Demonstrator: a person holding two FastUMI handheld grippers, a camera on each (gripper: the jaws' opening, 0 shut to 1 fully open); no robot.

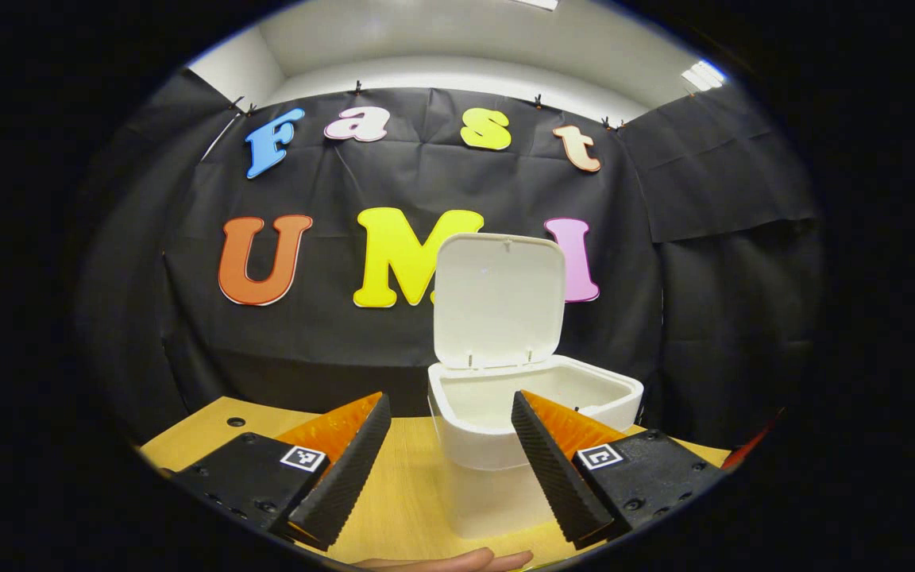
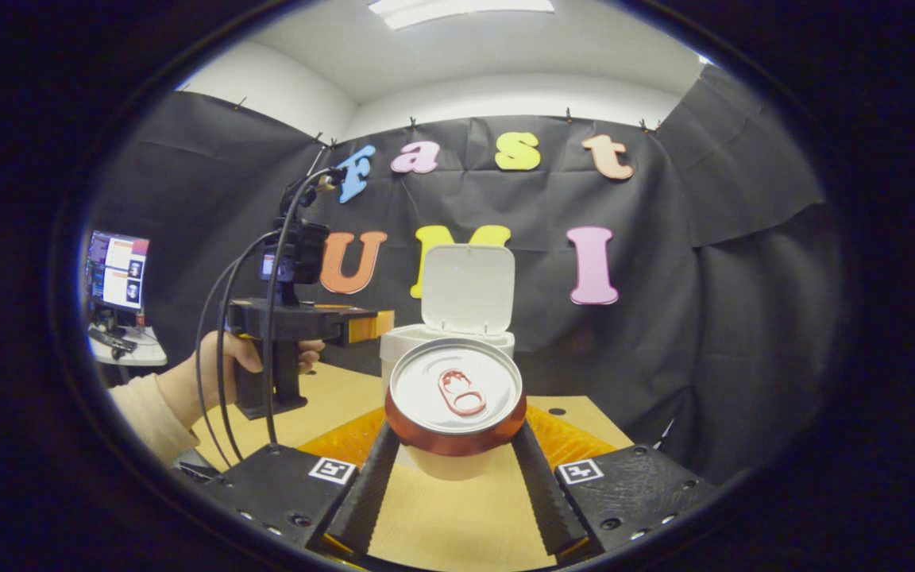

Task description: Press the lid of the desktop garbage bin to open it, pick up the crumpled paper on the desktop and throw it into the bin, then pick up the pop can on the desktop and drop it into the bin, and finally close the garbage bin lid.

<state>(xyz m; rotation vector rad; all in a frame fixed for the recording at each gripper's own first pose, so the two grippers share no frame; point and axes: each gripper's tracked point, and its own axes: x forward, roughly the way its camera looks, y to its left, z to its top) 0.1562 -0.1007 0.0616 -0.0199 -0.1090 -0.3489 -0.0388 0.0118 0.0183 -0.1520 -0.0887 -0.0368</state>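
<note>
Right gripper view: the right gripper point(image 2: 454, 469) clamps a red aluminium pop can with a silver top point(image 2: 456, 397) between both fingers, lifted clear of the light wooden desktop point(image 2: 442, 516), evidently so it can be carried to the white plastic desktop garbage bin point(image 2: 403, 343) just beyond, whose hinged lid point(image 2: 467, 287) stands upright for the drop. To the left, a hand point(image 2: 219, 367) holds the left gripper near the bin. Left gripper view: the left gripper point(image 1: 451, 461) hangs wide and empty before the bin's open mouth, whose visible interior looks bare; the crumpled paper cannot be made out.
</note>
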